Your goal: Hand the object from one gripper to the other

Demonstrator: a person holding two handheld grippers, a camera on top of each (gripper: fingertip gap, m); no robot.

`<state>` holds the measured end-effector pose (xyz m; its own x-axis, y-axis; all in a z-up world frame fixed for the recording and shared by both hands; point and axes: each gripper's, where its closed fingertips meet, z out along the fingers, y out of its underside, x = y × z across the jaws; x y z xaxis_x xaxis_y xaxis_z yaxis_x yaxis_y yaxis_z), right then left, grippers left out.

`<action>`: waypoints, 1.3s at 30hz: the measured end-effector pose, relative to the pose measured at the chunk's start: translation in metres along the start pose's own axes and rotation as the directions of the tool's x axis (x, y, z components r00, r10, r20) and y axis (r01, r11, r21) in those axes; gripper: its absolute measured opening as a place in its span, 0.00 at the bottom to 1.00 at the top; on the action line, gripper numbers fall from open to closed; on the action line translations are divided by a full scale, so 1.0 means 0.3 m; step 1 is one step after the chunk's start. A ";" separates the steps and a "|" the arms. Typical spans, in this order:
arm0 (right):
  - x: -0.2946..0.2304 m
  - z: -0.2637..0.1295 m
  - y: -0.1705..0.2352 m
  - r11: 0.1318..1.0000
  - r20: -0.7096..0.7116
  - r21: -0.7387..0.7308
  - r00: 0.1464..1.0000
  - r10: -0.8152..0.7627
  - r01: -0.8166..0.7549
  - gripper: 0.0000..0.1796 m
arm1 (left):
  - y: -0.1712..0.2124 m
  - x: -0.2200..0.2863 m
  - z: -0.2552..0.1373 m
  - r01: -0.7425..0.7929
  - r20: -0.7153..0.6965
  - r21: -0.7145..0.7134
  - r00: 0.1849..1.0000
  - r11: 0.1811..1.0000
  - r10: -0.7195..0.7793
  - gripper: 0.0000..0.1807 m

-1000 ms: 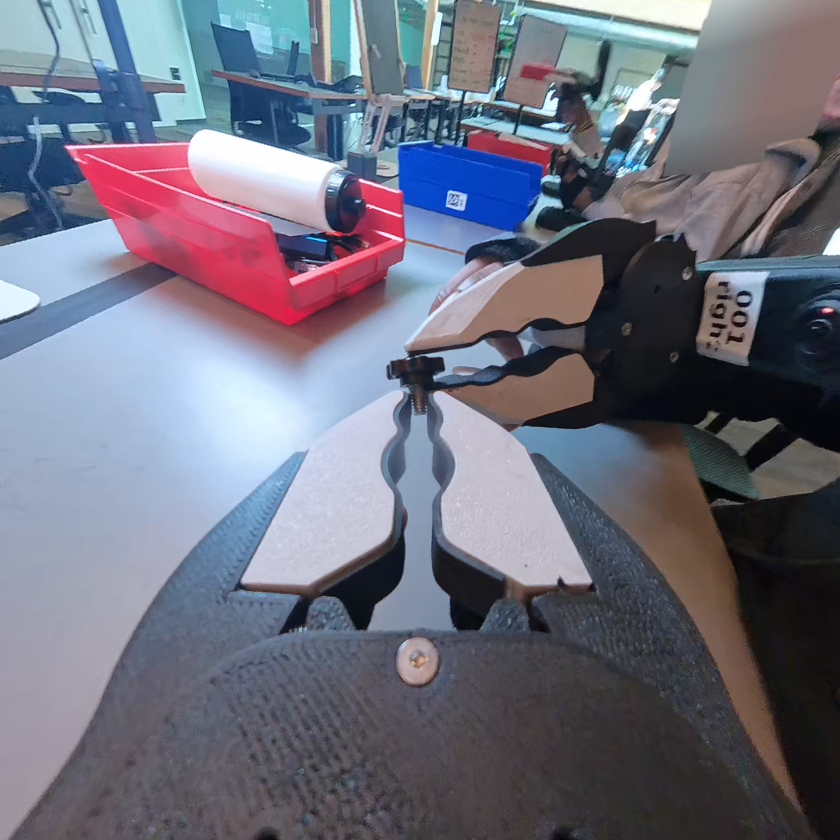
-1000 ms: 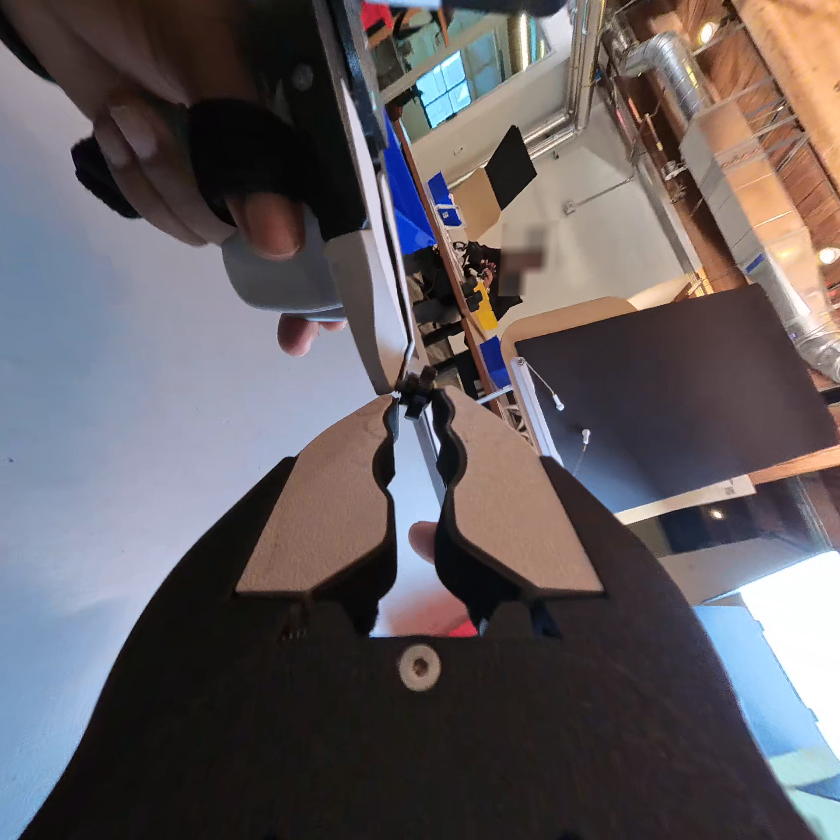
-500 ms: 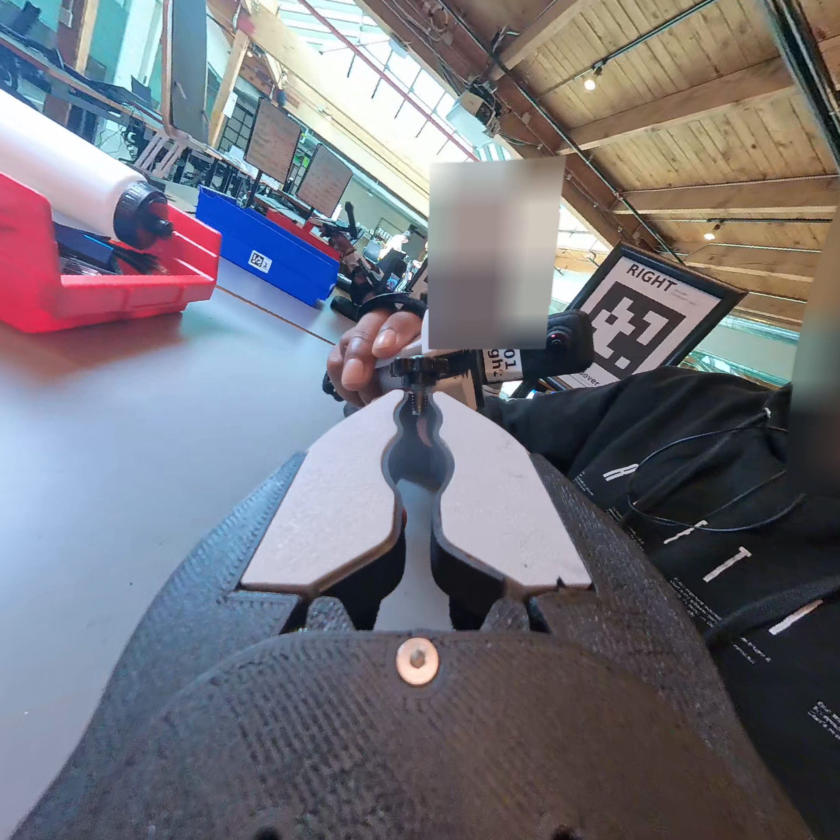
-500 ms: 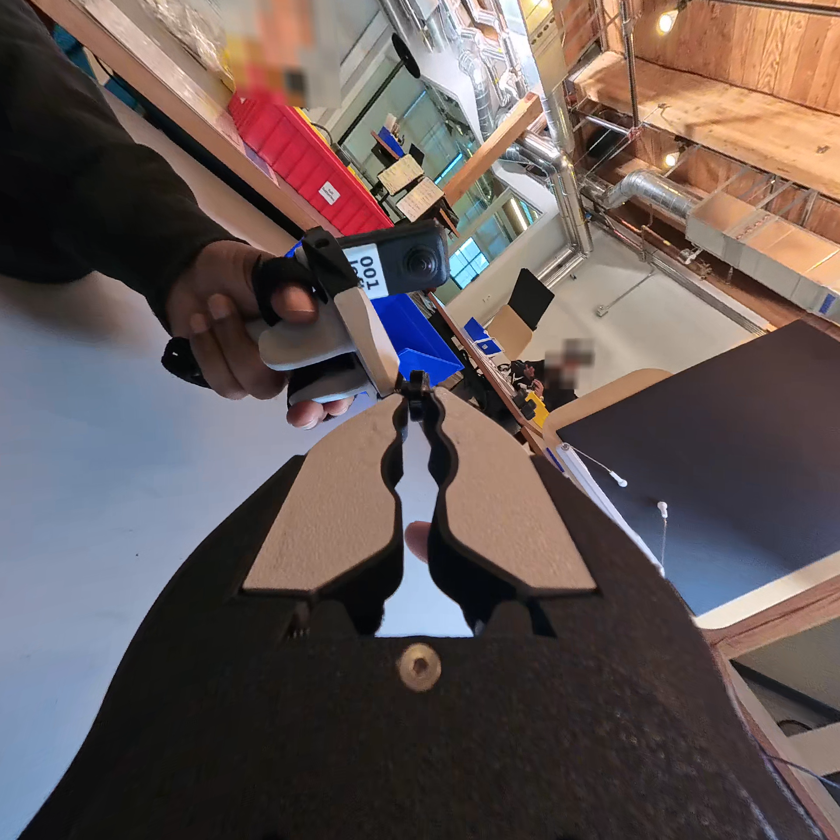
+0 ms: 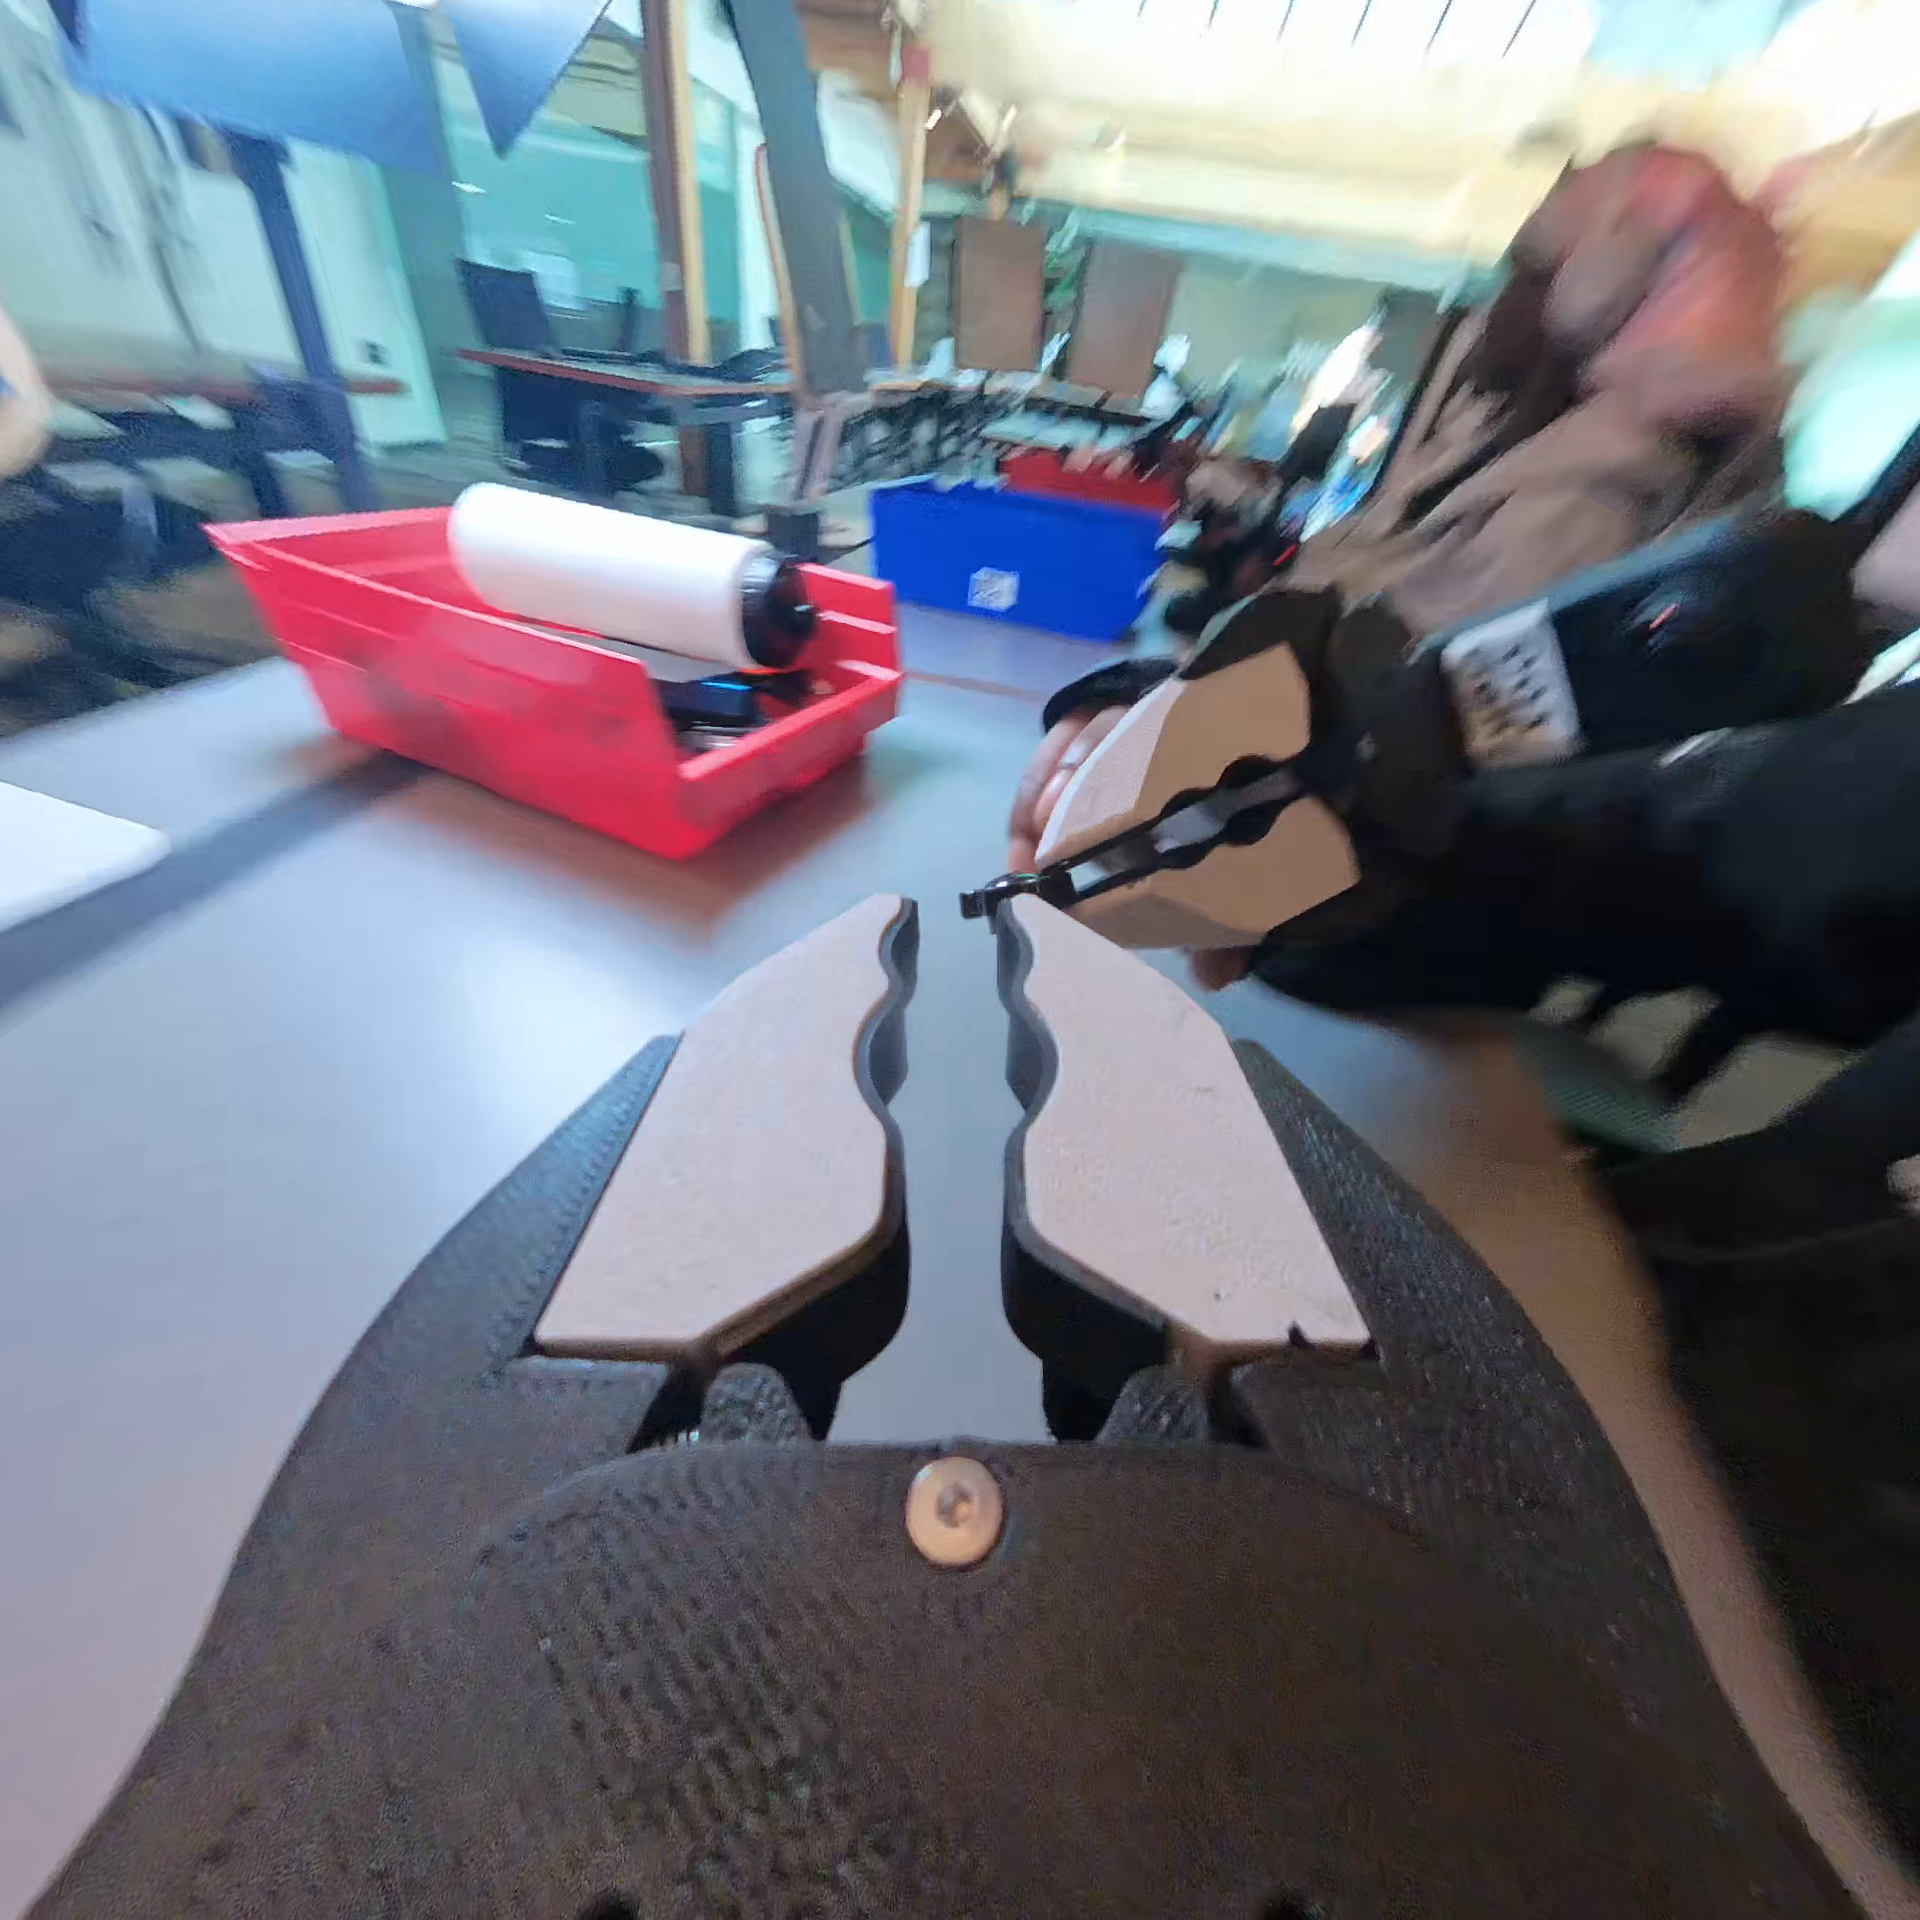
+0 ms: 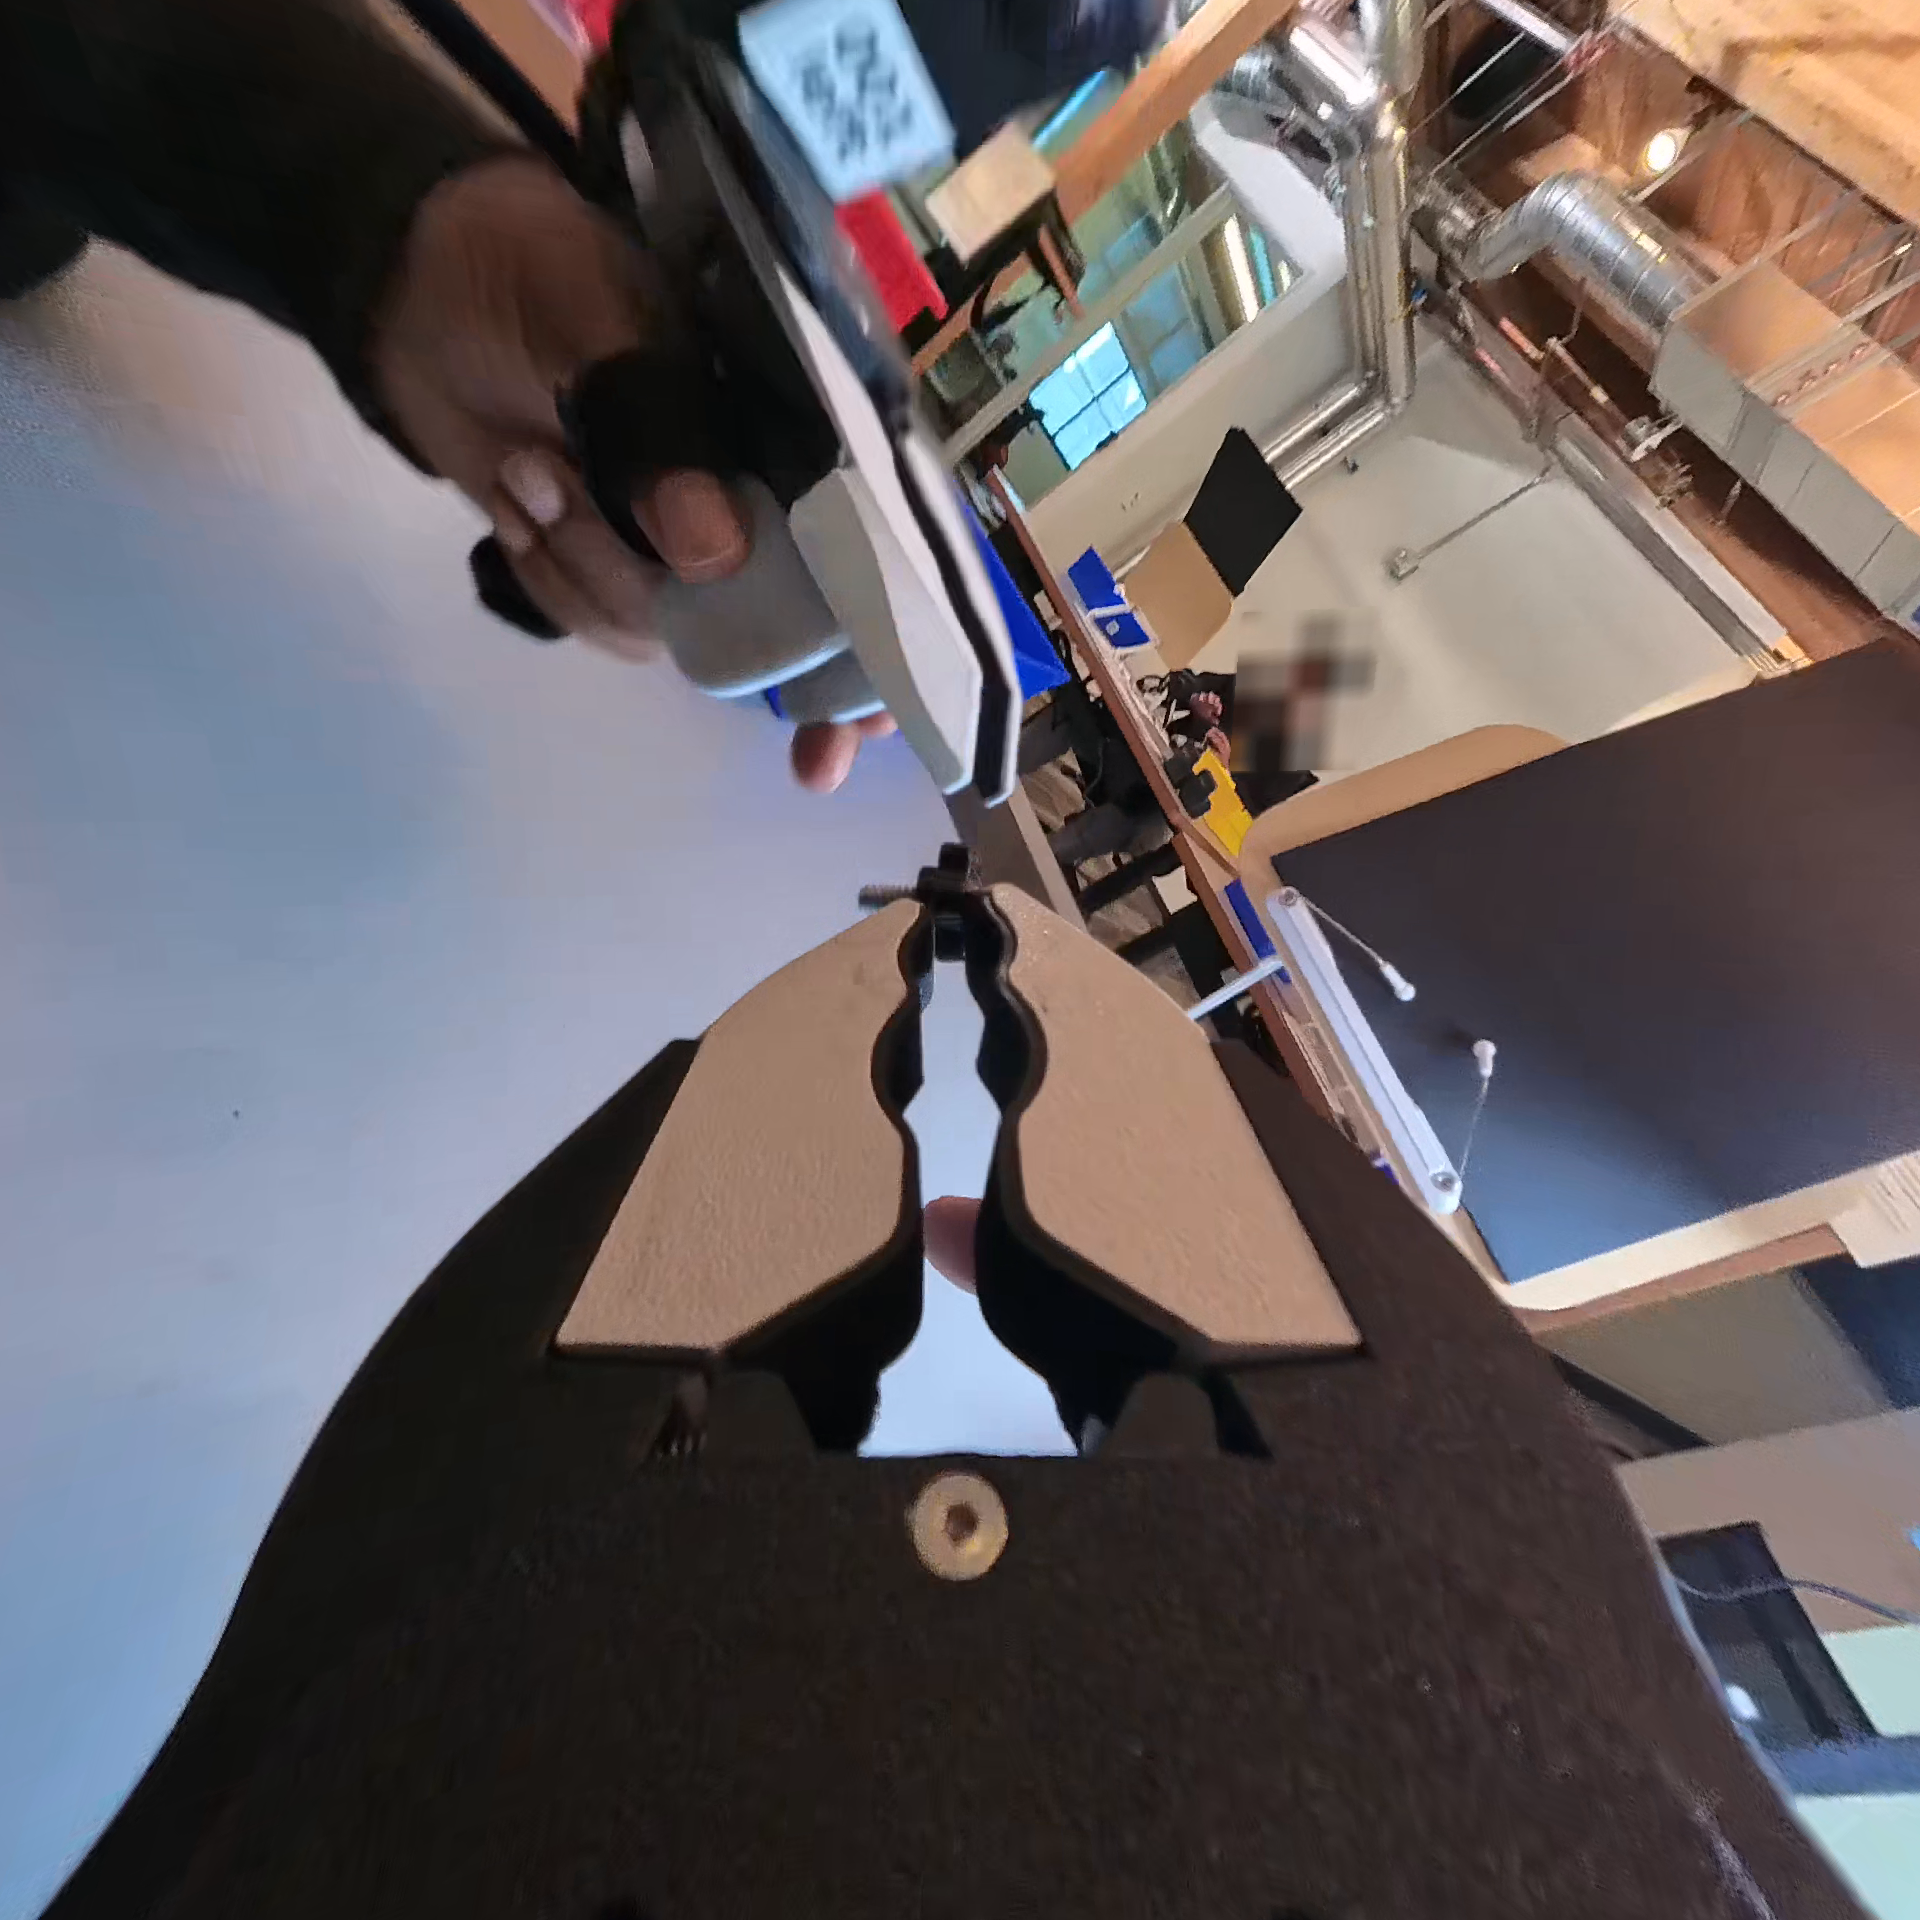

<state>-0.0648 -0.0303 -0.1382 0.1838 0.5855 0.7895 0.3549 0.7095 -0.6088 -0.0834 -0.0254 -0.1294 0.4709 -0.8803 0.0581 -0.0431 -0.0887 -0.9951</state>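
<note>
The object is a small black knob screw [image 5: 997, 891]. In the left wrist view my right gripper [image 5: 1049, 883] comes in from the right, shut on the screw's knob at its tips. My left gripper [image 5: 956, 914] is open and empty, and the screw hangs just above its right fingertip. In the right wrist view my right gripper [image 6: 951, 914] pinches the screw [image 6: 940, 883] with its threaded end sticking out to the left. The left gripper [image 6: 977, 769] shows edge-on just above, apart from the screw.
A red bin [image 5: 520, 717] with a white bottle [image 5: 613, 571] across it stands on the grey table [image 5: 312, 1039] at the back left. A blue bin [image 5: 1018, 551] is farther back. A person's hands and dark sleeves hold both grippers.
My left gripper has opened and let go of the screw. The right gripper stays shut on it and the two grippers have drawn slightly apart. Both views swung.
</note>
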 end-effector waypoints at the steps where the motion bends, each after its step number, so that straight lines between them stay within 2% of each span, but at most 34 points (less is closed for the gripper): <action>1: -0.007 0.005 0.007 1.000 0.004 -0.016 1.000 -0.011 0.011 0.03 | 0.007 0.001 0.000 -0.122 0.046 -0.040 0.991 0.992 0.124 0.08; 4: -0.034 0.019 0.037 0.996 0.038 -0.078 0.999 -0.028 0.031 0.03 | 0.037 0.021 0.010 -0.427 0.100 -0.172 0.889 0.888 0.447 0.08; 7: -0.064 0.025 0.051 0.994 0.083 -0.103 0.996 -0.039 0.048 0.03 | 0.083 0.029 0.021 -0.567 0.083 -0.274 0.791 0.777 0.606 0.08; 12: -0.106 0.025 0.050 0.994 0.157 -0.102 0.987 -0.023 0.039 0.03 | 0.147 0.033 0.027 -0.659 0.007 -0.349 0.709 0.666 0.706 0.06; 17: -0.139 0.012 0.042 0.997 0.222 -0.062 0.974 -0.036 0.051 0.03 | 0.177 0.052 0.027 -0.703 -0.054 -0.359 0.673 0.614 0.738 0.04; 19: -0.128 0.003 0.015 1.000 0.225 0.000 0.974 0.017 -0.017 0.04 | 0.163 0.063 0.026 -0.711 -0.048 -0.314 0.673 0.629 0.738 0.04; 22: -0.086 -0.020 -0.035 0.978 0.244 0.100 0.958 0.153 -0.182 0.06 | 0.100 0.093 0.016 -0.648 -0.030 -0.176 0.756 0.741 0.654 0.03; 25: -0.067 -0.038 -0.051 0.964 0.267 0.136 0.945 0.187 -0.229 0.10 | 0.065 0.122 0.007 -0.584 -0.053 -0.091 0.811 0.806 0.582 0.03; 28: -0.075 -0.047 -0.066 0.957 0.294 0.156 0.937 0.191 -0.244 0.06 | 0.060 0.137 0.005 -0.556 -0.076 -0.057 0.831 0.829 0.552 0.03; 39: -0.099 -0.060 -0.068 0.917 0.415 0.115 0.857 0.304 -0.381 0.06 | 0.081 0.155 0.005 -0.527 -0.138 -0.052 0.845 0.848 0.517 0.03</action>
<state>-0.0608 -0.0691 -0.1478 -0.1152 0.8806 0.4597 0.1504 0.4729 -0.8682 -0.0612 -0.0679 -0.1511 0.2539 -0.8539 -0.4544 -0.3303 0.3650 -0.8705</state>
